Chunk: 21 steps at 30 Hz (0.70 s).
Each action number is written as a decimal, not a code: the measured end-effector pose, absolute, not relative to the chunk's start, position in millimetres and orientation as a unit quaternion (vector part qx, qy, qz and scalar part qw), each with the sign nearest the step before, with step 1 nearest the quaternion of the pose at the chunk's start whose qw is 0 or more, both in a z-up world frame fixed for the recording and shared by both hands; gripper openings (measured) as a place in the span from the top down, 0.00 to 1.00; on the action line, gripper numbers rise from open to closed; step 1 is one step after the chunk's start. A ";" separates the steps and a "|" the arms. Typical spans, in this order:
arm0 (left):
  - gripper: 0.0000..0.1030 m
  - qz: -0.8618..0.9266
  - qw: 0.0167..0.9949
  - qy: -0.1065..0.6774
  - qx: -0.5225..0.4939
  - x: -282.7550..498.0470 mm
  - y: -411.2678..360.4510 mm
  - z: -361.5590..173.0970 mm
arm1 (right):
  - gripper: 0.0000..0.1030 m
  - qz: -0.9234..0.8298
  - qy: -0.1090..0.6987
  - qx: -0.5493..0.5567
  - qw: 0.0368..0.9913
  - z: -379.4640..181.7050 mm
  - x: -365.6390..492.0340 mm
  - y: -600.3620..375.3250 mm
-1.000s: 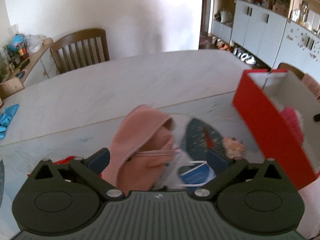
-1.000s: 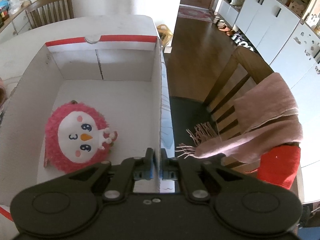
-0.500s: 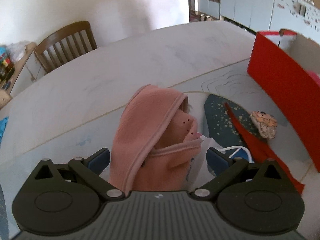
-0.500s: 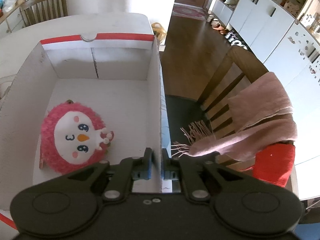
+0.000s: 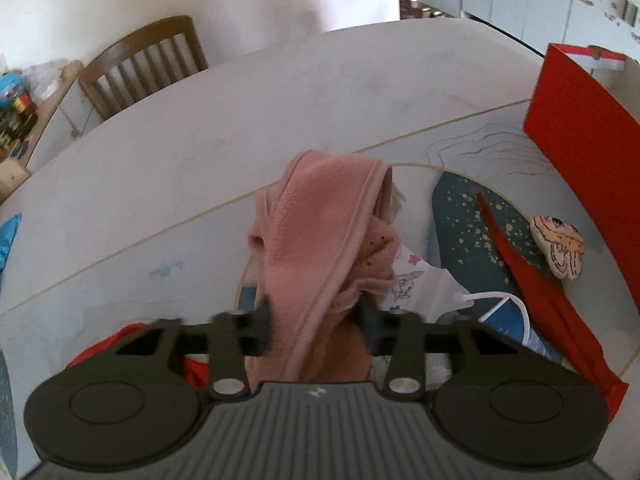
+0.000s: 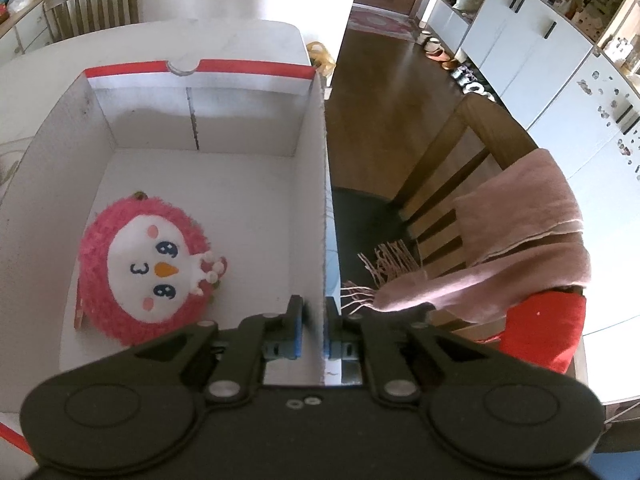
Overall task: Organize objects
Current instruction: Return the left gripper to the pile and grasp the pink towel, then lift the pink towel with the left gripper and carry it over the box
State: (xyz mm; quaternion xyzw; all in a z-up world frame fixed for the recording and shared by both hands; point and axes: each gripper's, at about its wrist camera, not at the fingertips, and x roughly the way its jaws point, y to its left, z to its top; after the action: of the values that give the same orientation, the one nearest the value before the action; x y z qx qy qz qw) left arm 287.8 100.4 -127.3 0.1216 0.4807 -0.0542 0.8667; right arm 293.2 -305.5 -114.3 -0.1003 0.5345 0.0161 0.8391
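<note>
A child's face mask (image 5: 416,280), a blue mask (image 5: 508,320), red cloth (image 5: 532,280) and a small flat cartoon toy (image 5: 560,248) are crowded beside the pink fleece garment (image 5: 320,232) on the table (image 5: 200,152). The left gripper (image 5: 316,320), spread wide half a second earlier, has just been closed onto the garment. The box (image 6: 320,184) wall is pinched by the right gripper (image 6: 314,332); a pink plush (image 6: 148,268) lies inside.

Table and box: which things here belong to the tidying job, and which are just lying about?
Job:
- pink fleece garment, in left gripper
- box, wall in right gripper
- pink plush
- jellyfish toy
- face mask

Lying about:
- scarf
- far chair
</note>
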 end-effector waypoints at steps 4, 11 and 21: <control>0.85 -0.037 0.872 0.475 0.116 282.5 101.0 -113.4 | 0.93 0.026 0.536 -0.100 0.838 -114.1 294.2 -307.1; 0.88 -0.006 0.881 0.462 0.104 266.2 103.7 -73.9 | 0.94 0.043 0.537 -0.105 0.836 -114.1 293.1 -307.6; 0.88 -0.010 0.890 0.444 0.100 241.8 79.6 -13.0 | 0.95 0.065 0.537 -0.105 0.835 -113.2 291.8 -309.0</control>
State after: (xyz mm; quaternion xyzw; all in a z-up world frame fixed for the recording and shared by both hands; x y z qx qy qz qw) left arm 241.8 79.6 -13.0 0.0997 0.4438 -0.0097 0.8905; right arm 291.8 -309.0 -113.2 -0.1046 0.5368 0.0652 0.8347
